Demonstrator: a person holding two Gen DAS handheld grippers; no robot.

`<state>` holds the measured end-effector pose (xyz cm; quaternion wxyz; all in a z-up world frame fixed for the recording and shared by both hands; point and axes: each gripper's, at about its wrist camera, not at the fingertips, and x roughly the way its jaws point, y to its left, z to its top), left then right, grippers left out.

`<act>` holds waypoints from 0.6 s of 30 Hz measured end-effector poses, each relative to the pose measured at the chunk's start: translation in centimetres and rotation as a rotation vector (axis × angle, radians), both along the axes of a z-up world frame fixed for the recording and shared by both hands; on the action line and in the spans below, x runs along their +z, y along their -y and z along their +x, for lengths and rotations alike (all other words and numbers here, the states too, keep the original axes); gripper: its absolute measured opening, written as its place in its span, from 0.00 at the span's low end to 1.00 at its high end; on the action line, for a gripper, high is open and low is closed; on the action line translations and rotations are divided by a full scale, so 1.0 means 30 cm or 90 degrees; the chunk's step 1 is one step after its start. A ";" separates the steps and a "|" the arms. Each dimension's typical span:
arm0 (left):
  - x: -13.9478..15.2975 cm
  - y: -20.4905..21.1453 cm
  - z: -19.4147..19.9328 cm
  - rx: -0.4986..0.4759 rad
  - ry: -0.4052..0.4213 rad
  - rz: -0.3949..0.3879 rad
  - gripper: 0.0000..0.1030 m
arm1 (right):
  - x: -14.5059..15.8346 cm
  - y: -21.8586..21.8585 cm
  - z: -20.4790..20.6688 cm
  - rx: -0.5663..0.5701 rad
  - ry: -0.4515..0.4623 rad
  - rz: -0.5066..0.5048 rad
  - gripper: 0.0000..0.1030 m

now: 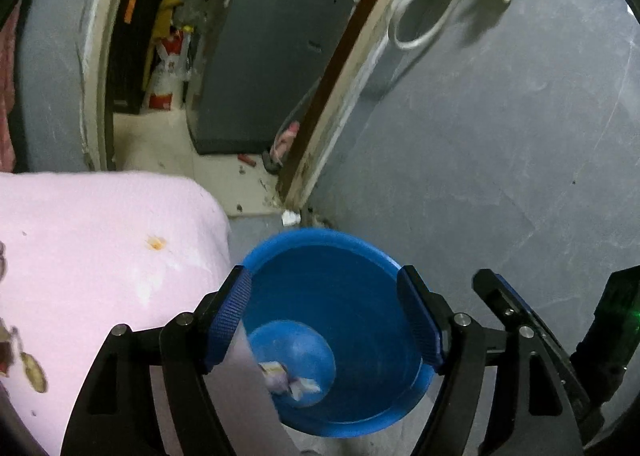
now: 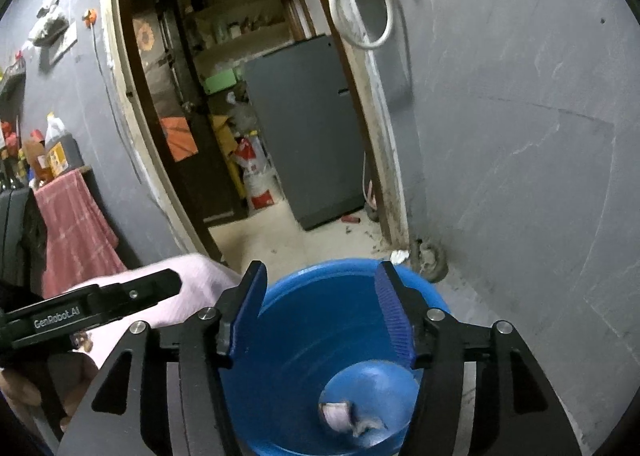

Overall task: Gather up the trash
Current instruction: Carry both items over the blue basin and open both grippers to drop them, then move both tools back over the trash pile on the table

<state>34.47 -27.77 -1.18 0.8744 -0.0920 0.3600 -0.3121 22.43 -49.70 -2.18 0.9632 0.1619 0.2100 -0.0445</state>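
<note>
A blue plastic bucket (image 1: 344, 296) stands on the floor beside a pink-covered surface (image 1: 92, 248). Crumpled wrappers (image 1: 290, 378) lie at its bottom; they also show in the right wrist view (image 2: 348, 414). My left gripper (image 1: 324, 320) is open and empty above the bucket's mouth. My right gripper (image 2: 320, 312) is open and empty too, over the same bucket (image 2: 320, 336). The right gripper's body shows at the right edge of the left wrist view (image 1: 520, 328). The left gripper's body shows at the left of the right wrist view (image 2: 92, 312).
A grey wall (image 1: 500, 136) rises right behind the bucket. A doorway (image 2: 248, 116) opens to a room with a grey fridge (image 2: 304, 128) and bags. A stain (image 1: 156, 243) and bits of litter (image 1: 34, 372) lie on the pink cover. Bottles (image 2: 56, 152) stand at left.
</note>
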 end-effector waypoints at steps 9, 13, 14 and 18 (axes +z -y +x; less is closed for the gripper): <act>0.146 -0.188 -0.088 0.112 0.116 -0.004 0.93 | 0.155 -0.079 -0.091 -0.002 0.105 -0.055 0.85; 0.203 -0.293 -0.150 0.152 0.178 -0.002 0.96 | 0.213 -0.135 -0.121 0.012 0.150 -0.061 1.00; 0.218 -0.328 -0.171 0.164 0.195 -0.006 0.98 | 0.227 -0.155 -0.130 0.020 0.161 -0.063 1.00; 0.258 -0.437 -0.224 0.199 0.227 -0.007 0.98 | 0.265 -0.239 -0.136 0.058 0.181 -0.076 1.00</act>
